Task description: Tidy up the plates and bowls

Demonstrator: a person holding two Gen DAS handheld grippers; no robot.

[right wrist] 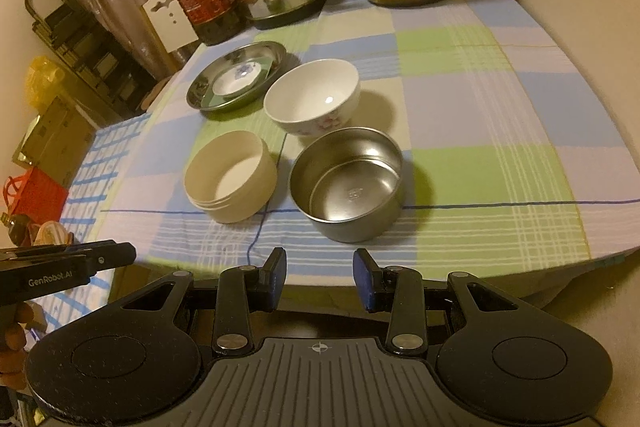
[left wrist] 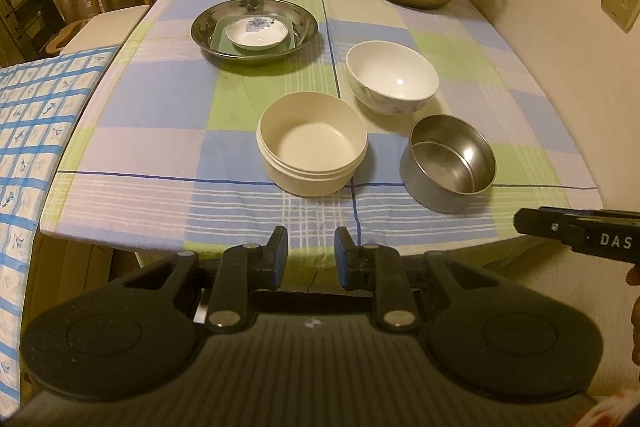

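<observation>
Both grippers, left (left wrist: 311,251) and right (right wrist: 320,277), hung part-open and empty off the table's (left wrist: 132,155) near edge. Toward the far edge sat a steel plate (left wrist: 208,27) holding a small saucer (left wrist: 257,33). Nearer stood a cream bowl (left wrist: 312,157), a white china bowl (left wrist: 392,77), likely fragile, and a steel bowl (left wrist: 452,163), probably light and slippery; a rim pinch would suit each.
</observation>
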